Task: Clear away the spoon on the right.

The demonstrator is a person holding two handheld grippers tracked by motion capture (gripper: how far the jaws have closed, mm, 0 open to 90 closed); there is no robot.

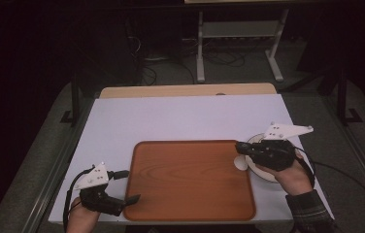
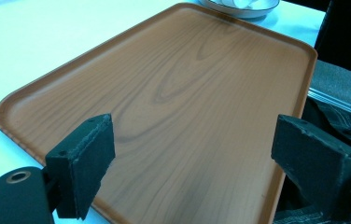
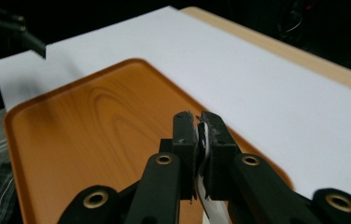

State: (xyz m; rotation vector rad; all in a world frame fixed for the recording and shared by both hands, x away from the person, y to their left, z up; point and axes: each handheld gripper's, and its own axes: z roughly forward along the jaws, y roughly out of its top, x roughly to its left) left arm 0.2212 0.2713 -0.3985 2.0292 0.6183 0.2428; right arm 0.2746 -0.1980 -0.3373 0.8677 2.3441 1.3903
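Right gripper [image 1: 242, 147] clamped on a white spoon [image 1: 241, 162], hanging over the right edge of the wooden tray [image 1: 190, 204], just beside a white bowl [image 1: 263, 174]. Left gripper [image 1: 131, 187] spread wide, holding nothing, at the tray's near left corner.

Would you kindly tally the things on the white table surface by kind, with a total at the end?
Wooden tray: 1
White bowl: 1
White spoon, held in the right hand-held gripper: 1
Total: 3
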